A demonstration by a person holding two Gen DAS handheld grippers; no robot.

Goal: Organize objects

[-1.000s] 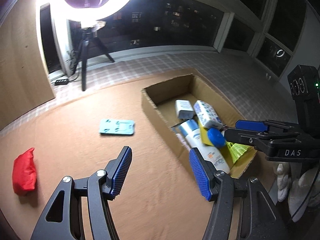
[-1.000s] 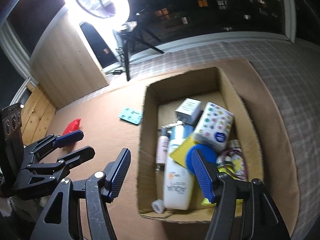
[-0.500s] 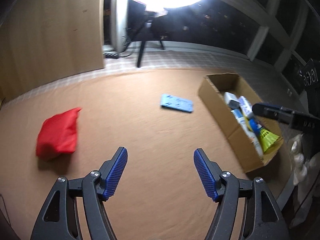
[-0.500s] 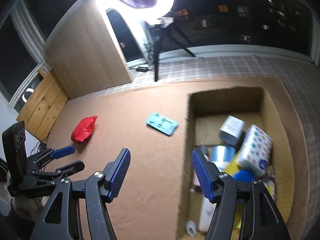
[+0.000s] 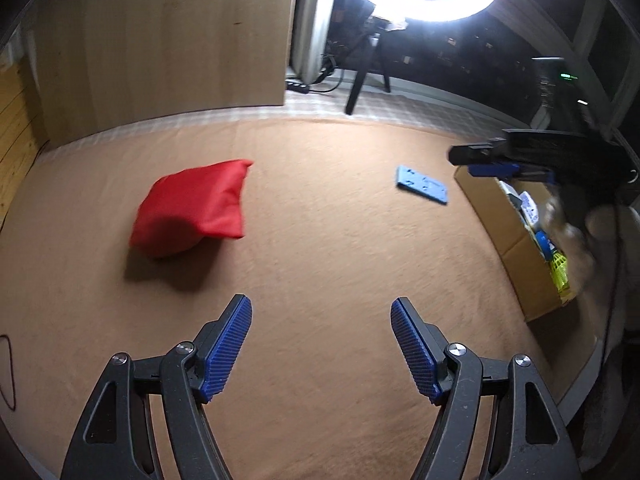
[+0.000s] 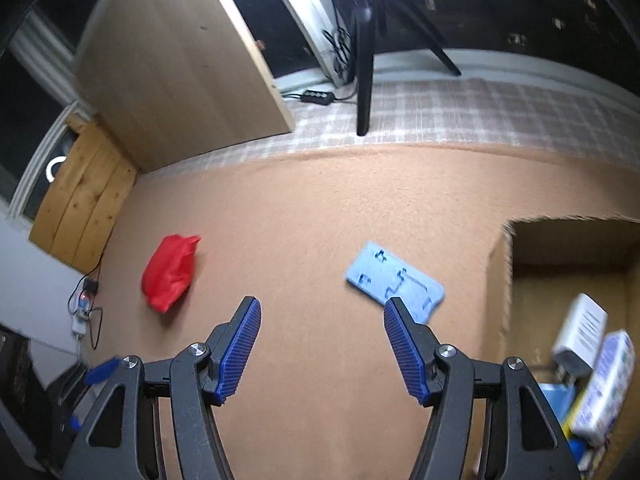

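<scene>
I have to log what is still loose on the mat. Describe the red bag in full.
The red bag is a small, soft pouch of plain red cloth, plump and creased, with one pointed corner toward the ring light. It lies slumped on the tan mat, casting a shadow on its near side. Nothing touches it but the mat. It sits apart from the blue card and the cardboard box. No opening or label shows.
</scene>
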